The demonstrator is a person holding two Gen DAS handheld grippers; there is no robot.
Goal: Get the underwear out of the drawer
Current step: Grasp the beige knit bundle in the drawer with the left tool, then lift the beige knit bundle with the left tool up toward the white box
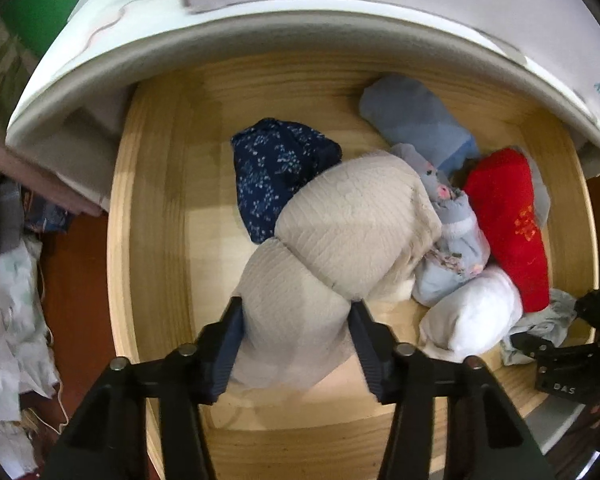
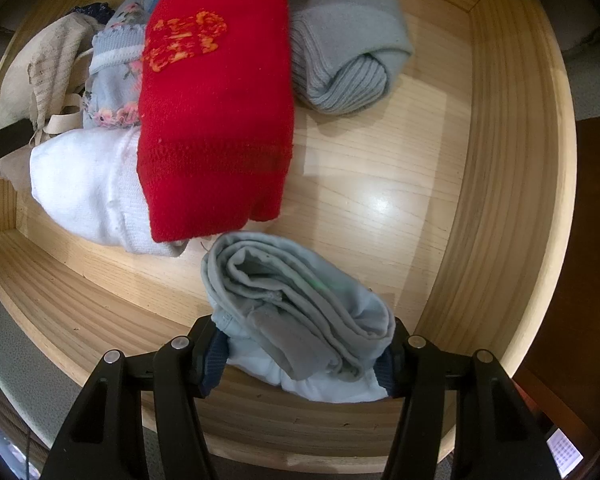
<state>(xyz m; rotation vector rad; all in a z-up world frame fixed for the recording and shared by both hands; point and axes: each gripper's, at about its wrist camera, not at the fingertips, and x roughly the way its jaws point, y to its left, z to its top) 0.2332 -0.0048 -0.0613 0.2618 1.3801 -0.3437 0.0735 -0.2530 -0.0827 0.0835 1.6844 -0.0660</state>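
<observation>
Rolled garments (image 1: 356,224) in drawer (image 1: 152,208)

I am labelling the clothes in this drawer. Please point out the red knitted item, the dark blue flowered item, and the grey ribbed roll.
red knitted item (image 2: 216,120): right wrist view, middle of its top face.
dark blue flowered item (image 1: 276,168): left wrist view, centre of the bundle.
grey ribbed roll (image 2: 348,56): right wrist view, middle of the roll.

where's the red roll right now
The red roll lies in the wooden drawer, upper middle of the right wrist view, between a grey roll on its right and a white roll on its left.
</observation>
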